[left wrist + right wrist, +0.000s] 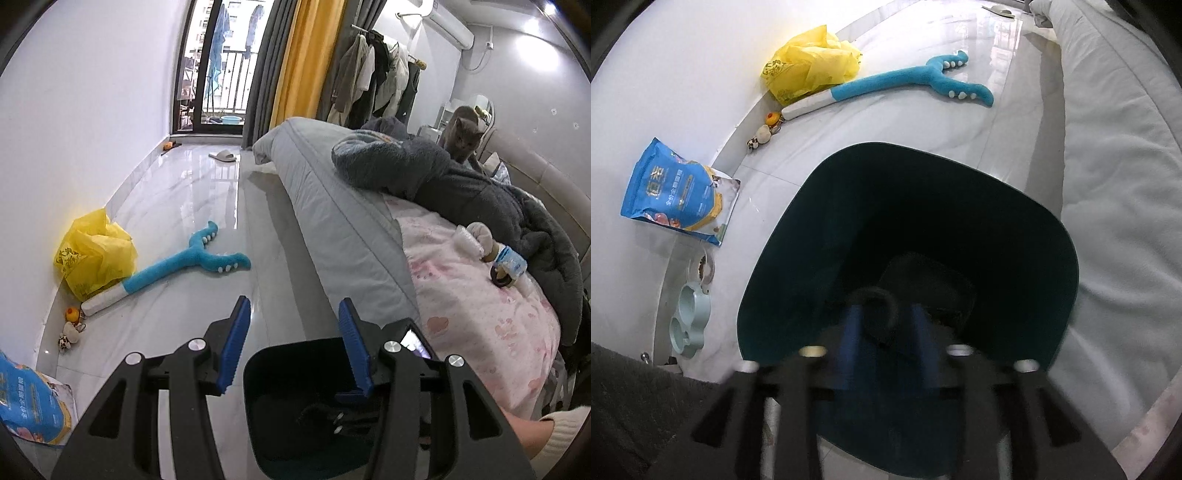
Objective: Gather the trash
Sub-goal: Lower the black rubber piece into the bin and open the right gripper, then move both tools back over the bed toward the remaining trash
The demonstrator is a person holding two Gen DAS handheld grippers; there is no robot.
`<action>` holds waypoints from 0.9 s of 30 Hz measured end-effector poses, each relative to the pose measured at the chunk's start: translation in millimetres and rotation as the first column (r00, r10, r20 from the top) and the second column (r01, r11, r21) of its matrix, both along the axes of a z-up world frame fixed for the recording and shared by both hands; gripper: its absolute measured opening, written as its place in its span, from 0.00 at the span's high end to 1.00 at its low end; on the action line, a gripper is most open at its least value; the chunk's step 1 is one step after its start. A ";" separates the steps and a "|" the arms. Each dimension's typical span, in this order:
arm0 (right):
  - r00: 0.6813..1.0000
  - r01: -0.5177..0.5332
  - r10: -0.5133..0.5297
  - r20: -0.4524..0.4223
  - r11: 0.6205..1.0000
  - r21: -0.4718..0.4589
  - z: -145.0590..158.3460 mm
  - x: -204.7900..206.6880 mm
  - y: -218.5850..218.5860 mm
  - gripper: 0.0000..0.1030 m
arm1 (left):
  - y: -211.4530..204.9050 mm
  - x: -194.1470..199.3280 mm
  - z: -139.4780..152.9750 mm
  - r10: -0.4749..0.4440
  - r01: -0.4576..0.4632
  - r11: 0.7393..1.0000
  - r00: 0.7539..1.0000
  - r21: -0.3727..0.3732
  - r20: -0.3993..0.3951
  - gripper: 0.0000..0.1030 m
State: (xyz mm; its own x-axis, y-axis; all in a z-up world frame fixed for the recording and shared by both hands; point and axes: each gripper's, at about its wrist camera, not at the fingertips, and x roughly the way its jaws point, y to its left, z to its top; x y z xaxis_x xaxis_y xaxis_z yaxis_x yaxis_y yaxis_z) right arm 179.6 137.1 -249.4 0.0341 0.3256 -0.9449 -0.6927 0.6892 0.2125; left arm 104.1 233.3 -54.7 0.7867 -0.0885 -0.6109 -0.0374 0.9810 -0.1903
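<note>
A dark bin stands on the floor beside the bed; in the right wrist view its teal-black rim fills the middle. My left gripper is open and empty, hovering above the bin. My right gripper reaches down into the bin, blurred, its blue fingers on either side of a dark ring-shaped thing; contact is unclear. It shows from above in the left wrist view. On the pink sheet lie a small white roll, a blue-labelled bottle and a dark tape ring.
A bed with a grey duvet, dark fleece and a grey cat is at the right. On the floor lie a yellow bag, a blue plush toy, small toys, a blue food pouch and pet bowls.
</note>
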 end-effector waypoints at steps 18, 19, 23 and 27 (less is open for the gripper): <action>0.988 -0.065 0.040 0.149 0.984 0.164 78.8 -9.8 -24.0 0.46 | -13.3 5.8 39.8 0.033 -0.033 0.999 0.994 -0.009 0.104 0.35; 0.986 -0.068 0.040 0.163 0.983 0.169 83.9 -8.9 -26.8 0.46 | -16.9 6.1 42.3 0.032 -0.032 0.999 0.993 -0.001 0.111 0.33; 0.971 -0.069 0.023 0.239 0.980 0.188 107.6 -7.2 -43.6 0.46 | -31.1 9.5 50.3 0.025 -0.026 1.000 0.991 0.009 0.131 0.29; 0.948 -0.047 -0.021 0.318 0.978 0.205 131.2 -2.6 -71.9 0.46 | -44.2 13.5 54.3 0.022 -0.025 0.999 0.990 0.021 0.137 0.27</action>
State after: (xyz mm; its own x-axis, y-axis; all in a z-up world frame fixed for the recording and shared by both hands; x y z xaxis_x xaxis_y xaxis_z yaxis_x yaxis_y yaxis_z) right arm 177.0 65.1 -118.1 0.3154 0.5150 -0.7971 -0.7557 0.6443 0.1173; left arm 117.6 189.1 -0.4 0.8646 -0.0562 -0.4993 -0.0358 0.9843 -0.1728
